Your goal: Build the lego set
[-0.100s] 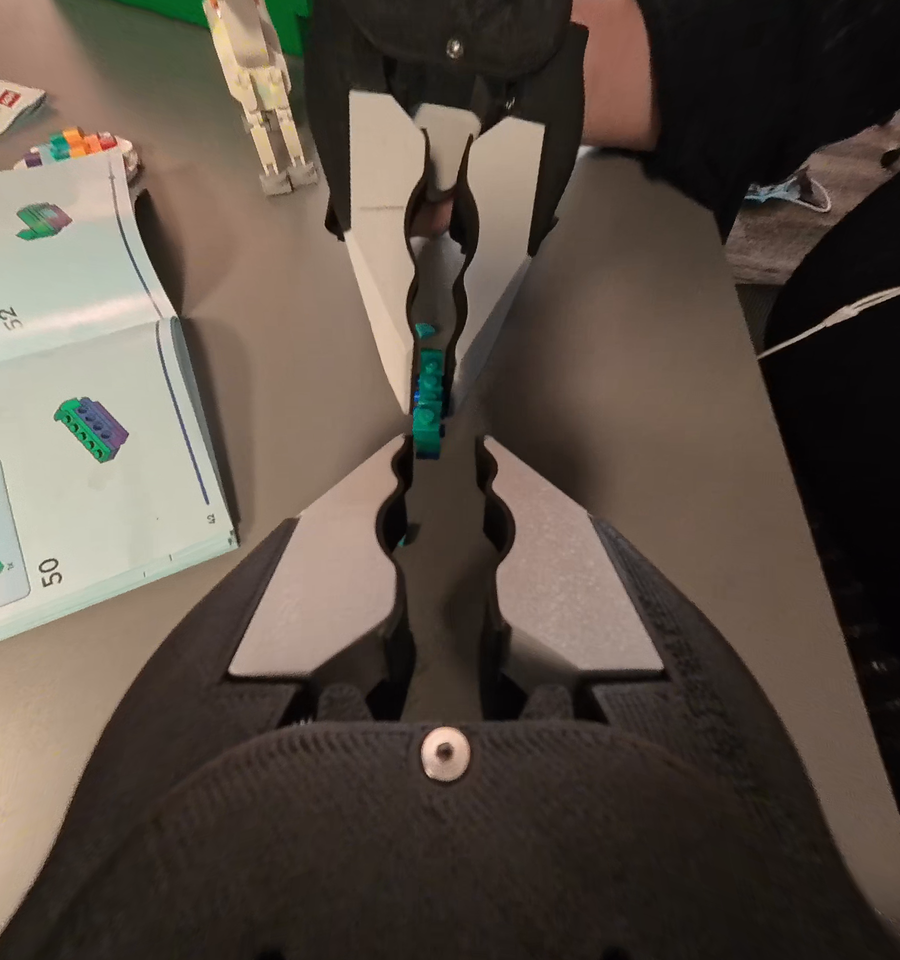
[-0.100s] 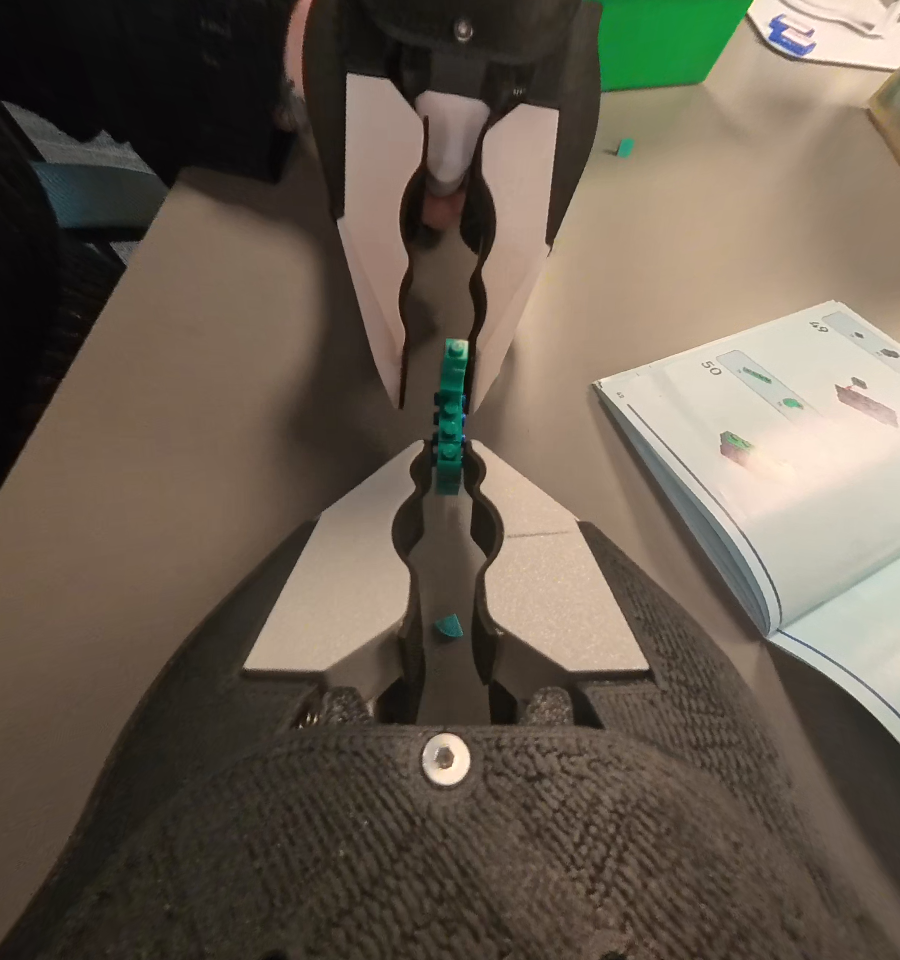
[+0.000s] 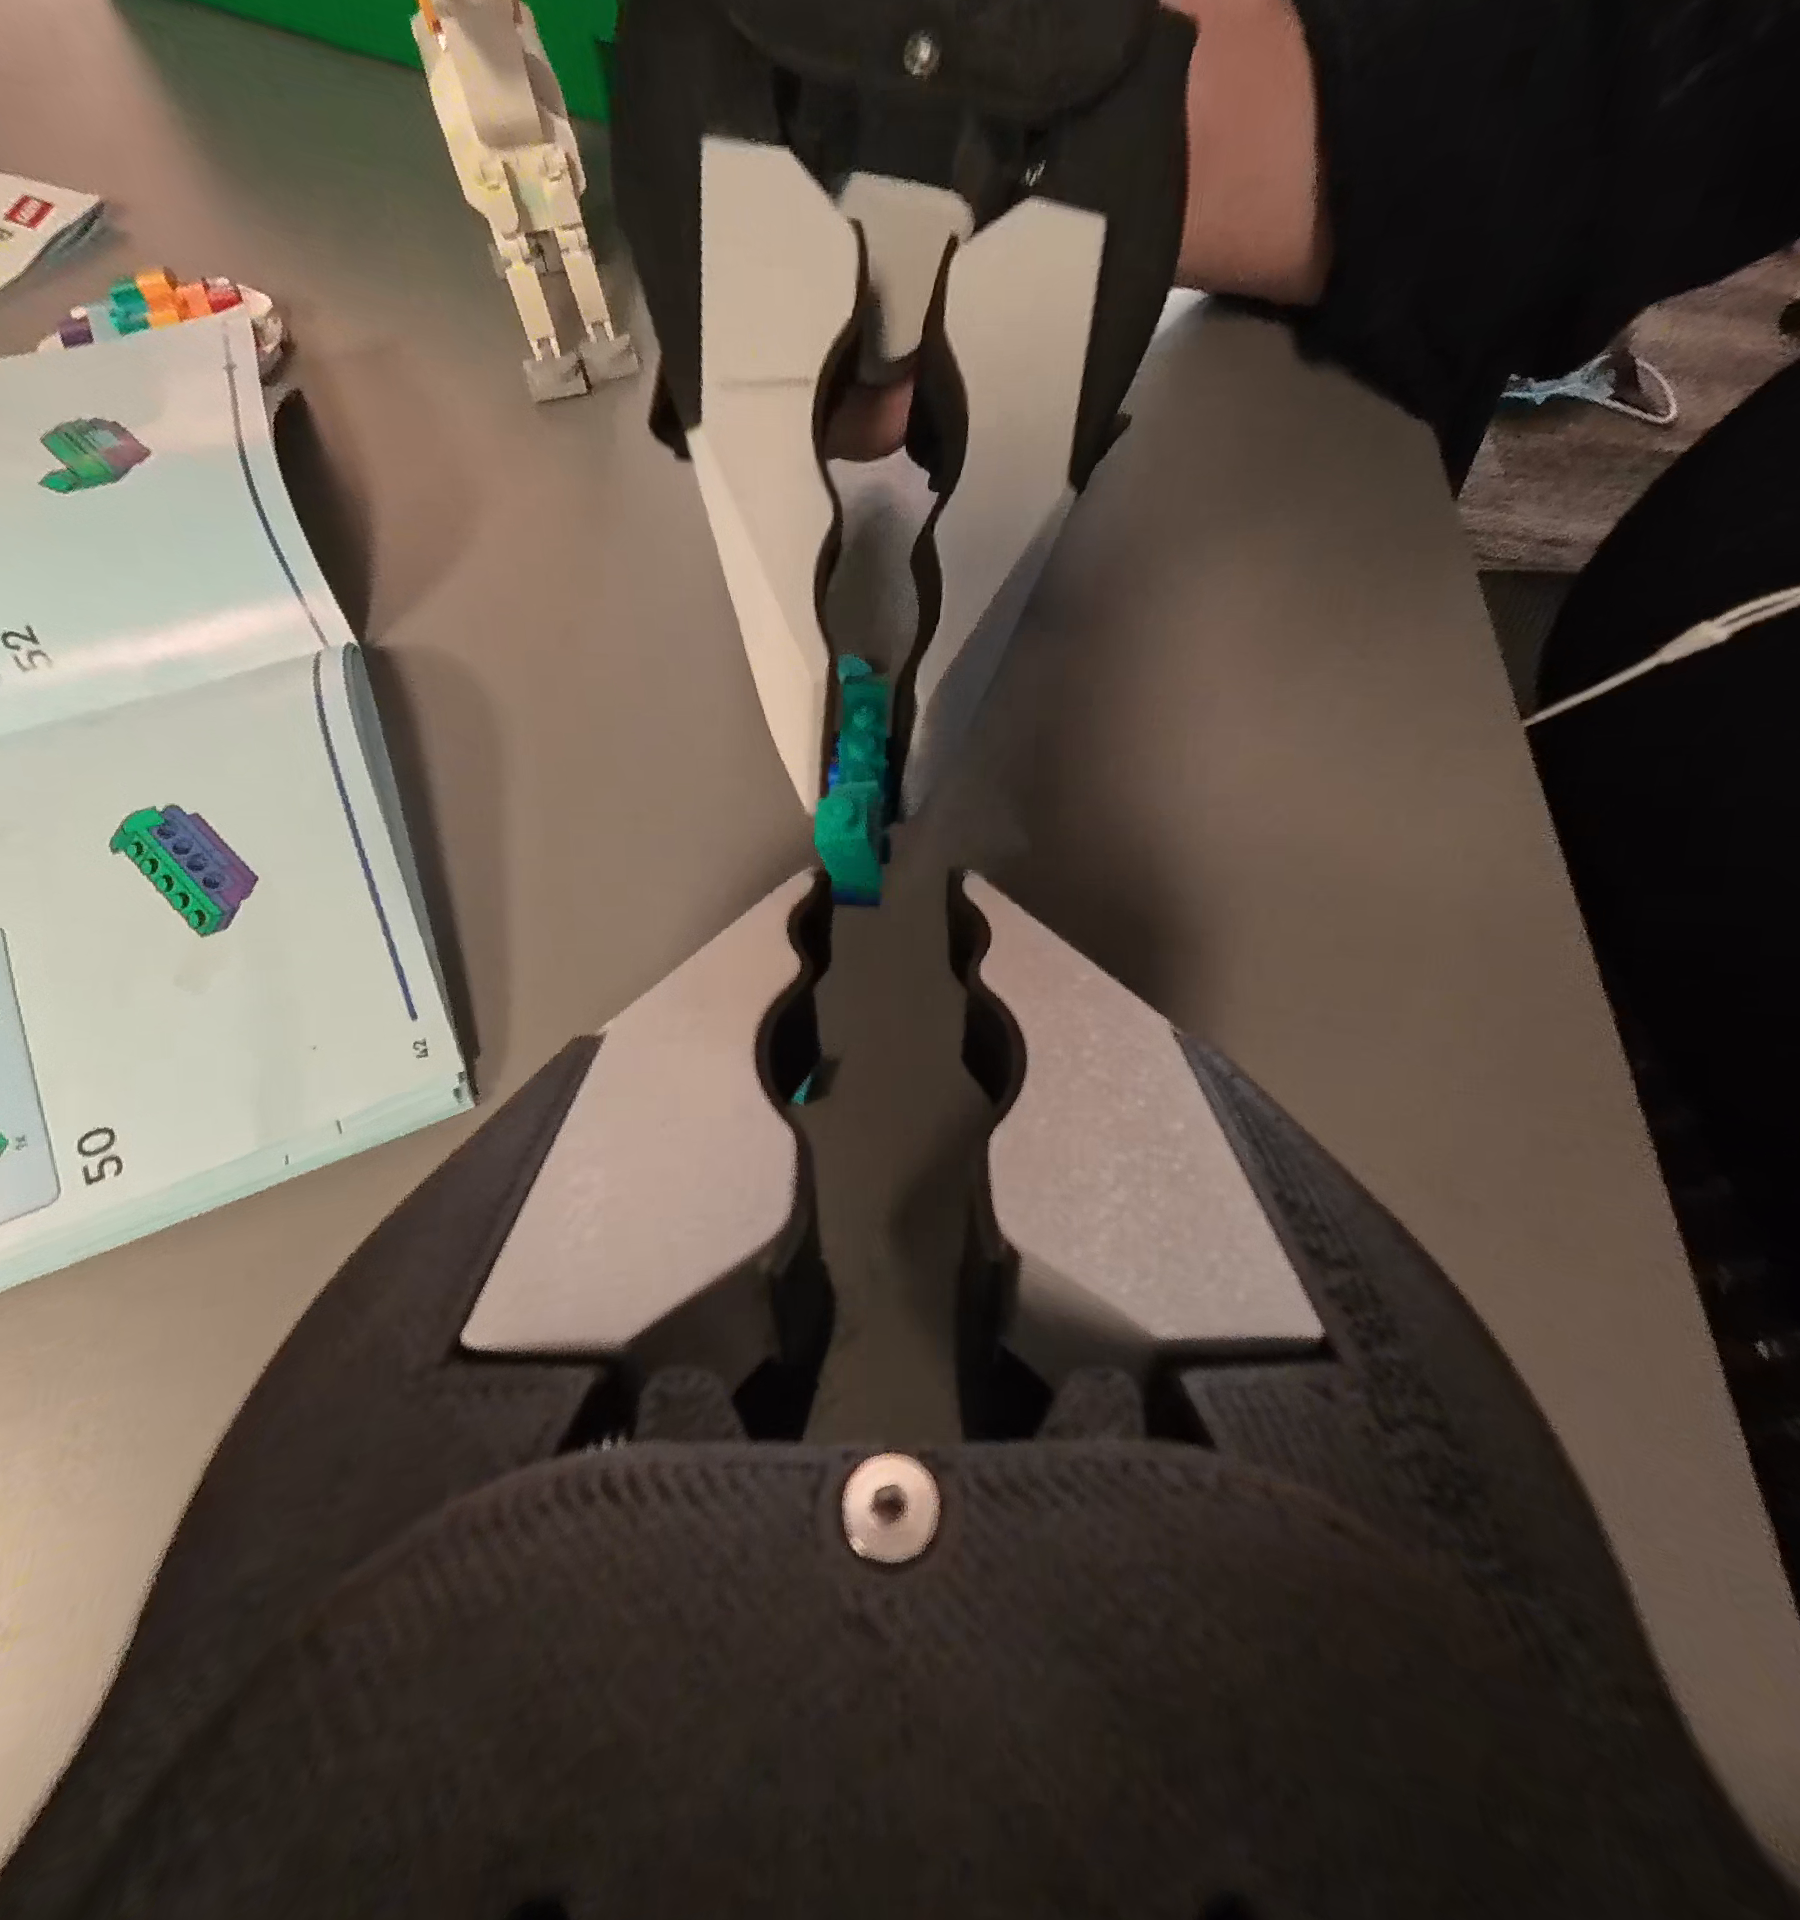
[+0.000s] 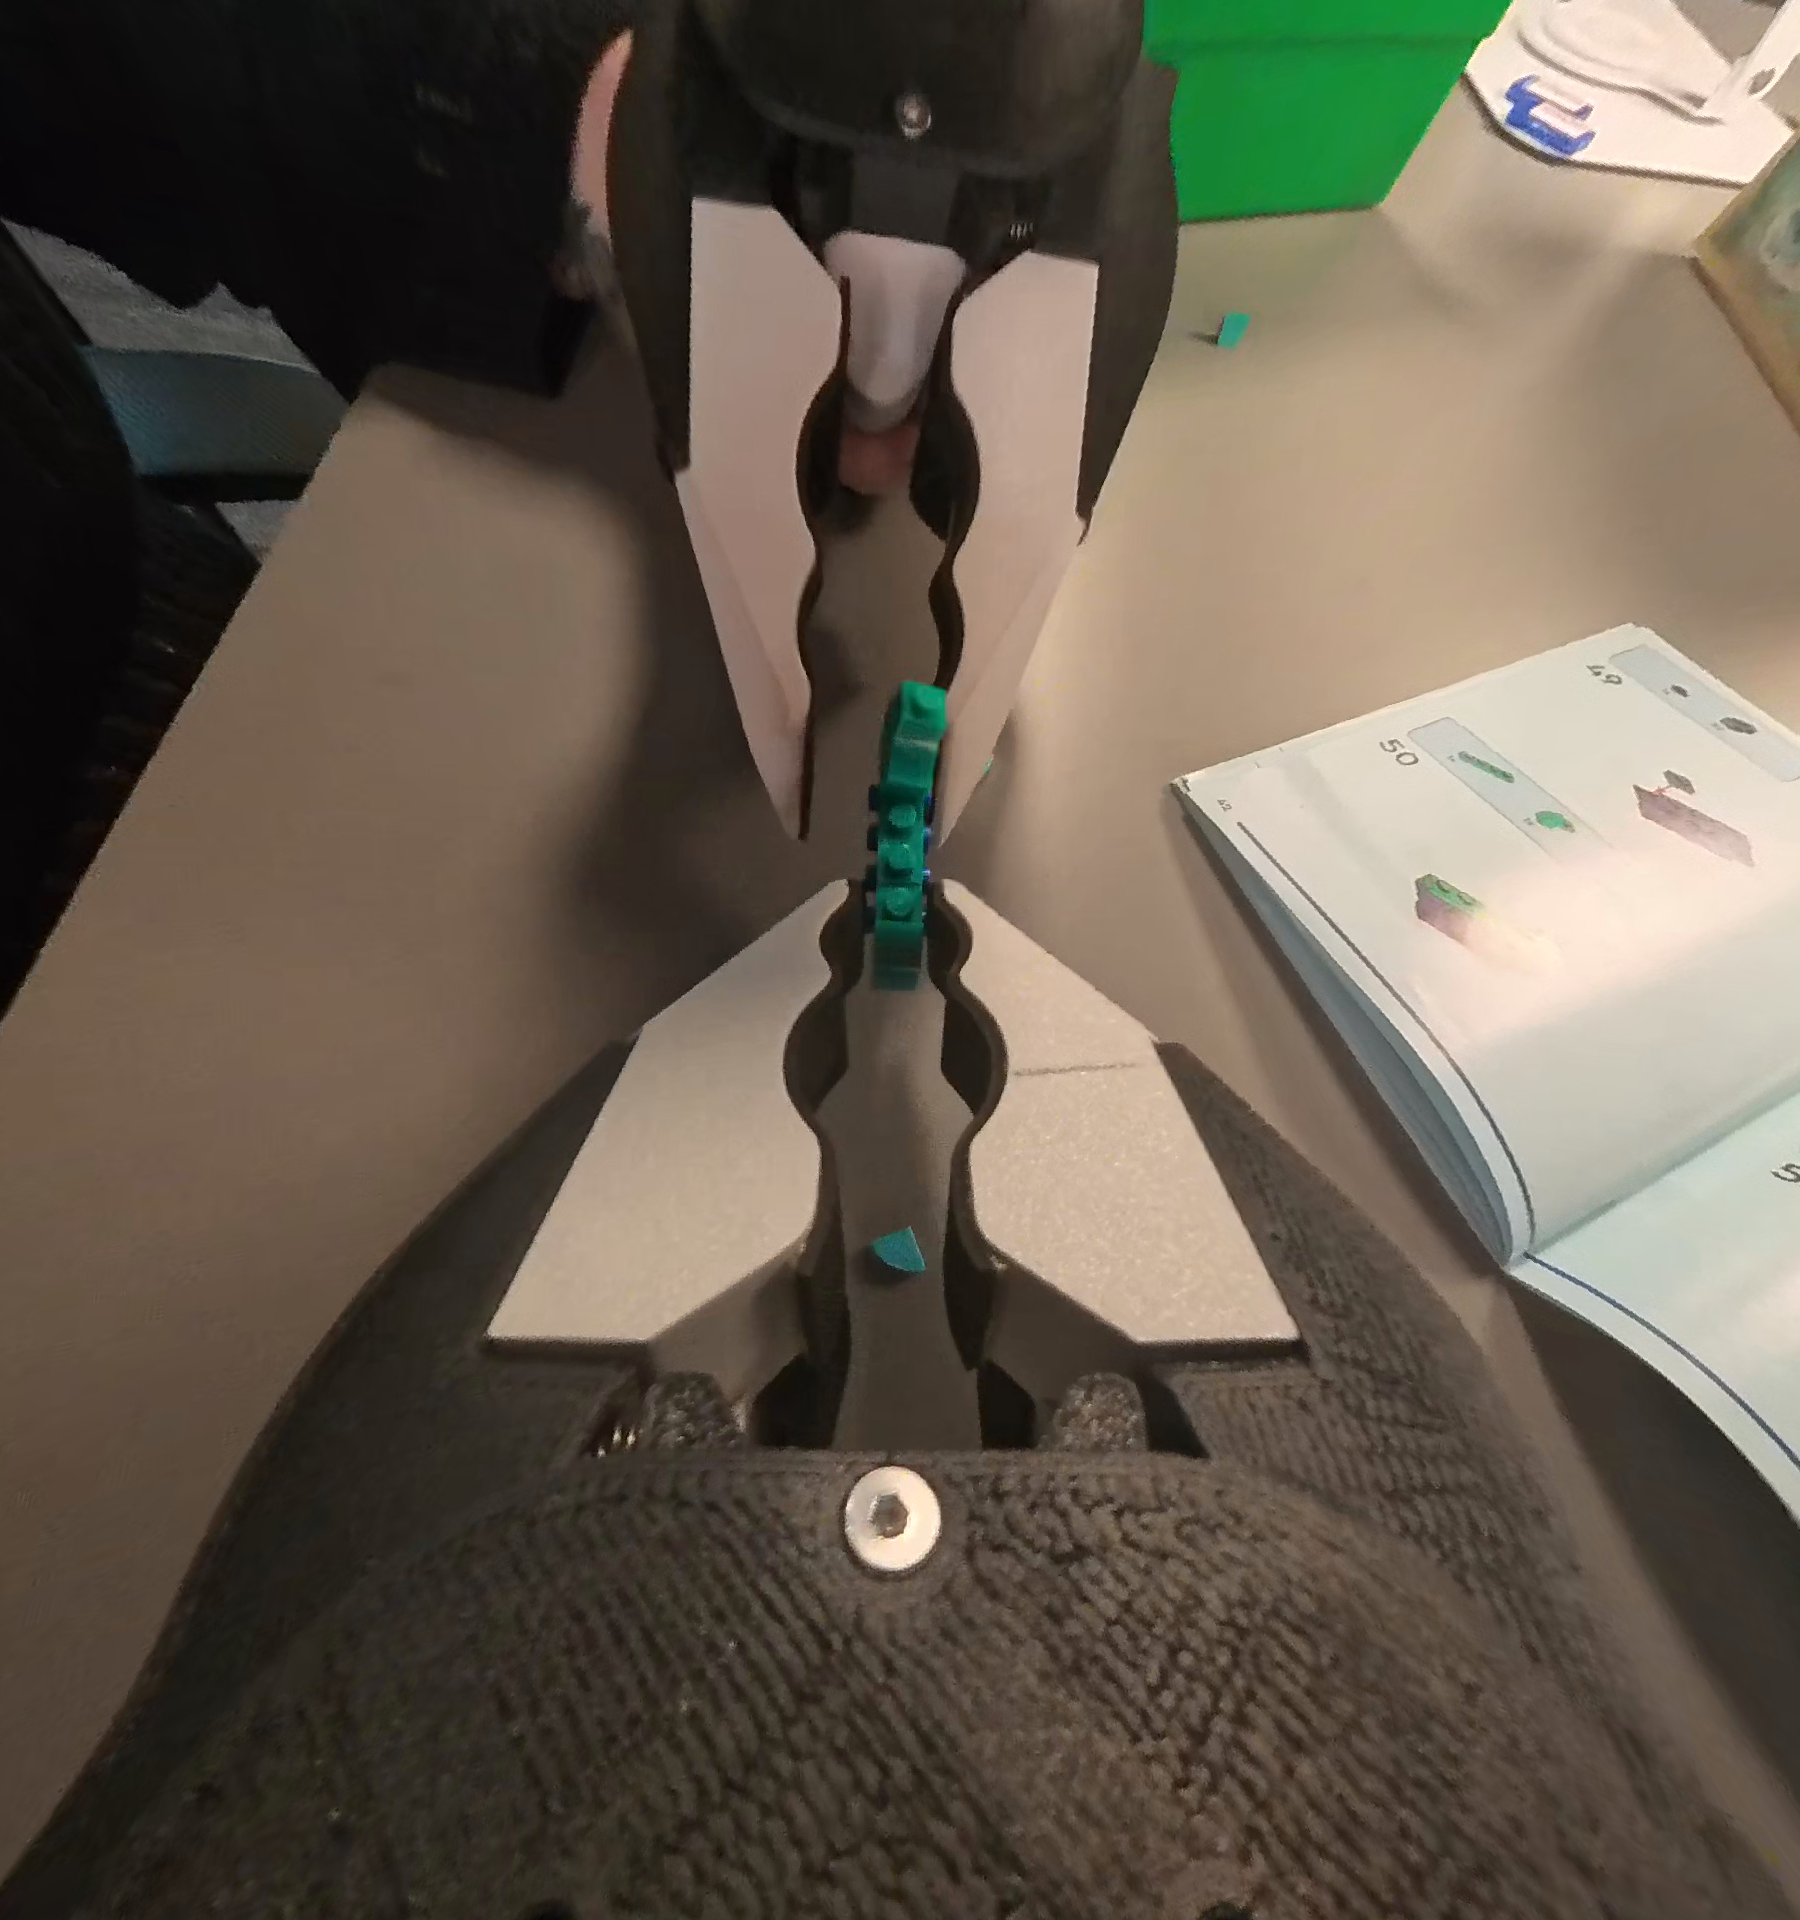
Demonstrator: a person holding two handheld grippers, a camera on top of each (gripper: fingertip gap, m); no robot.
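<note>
Your right hand-held gripper (image 4: 901, 914) pinches the teal brick stack (image 4: 901, 842) | long axis points at your left hand-held gripper (image 3: 885, 883) | left looks open, just short of contact.

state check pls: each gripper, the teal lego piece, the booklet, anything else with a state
right gripper: shut on teal lego assembly
left gripper: open, its tips at the assembly's far end
teal lego assembly: held off the table between both grippers
instruction booklet: open, flat on the table
small teal piece: loose on the table under the right gripper
white lego figure: standing upright
green bin: contents hidden
</note>
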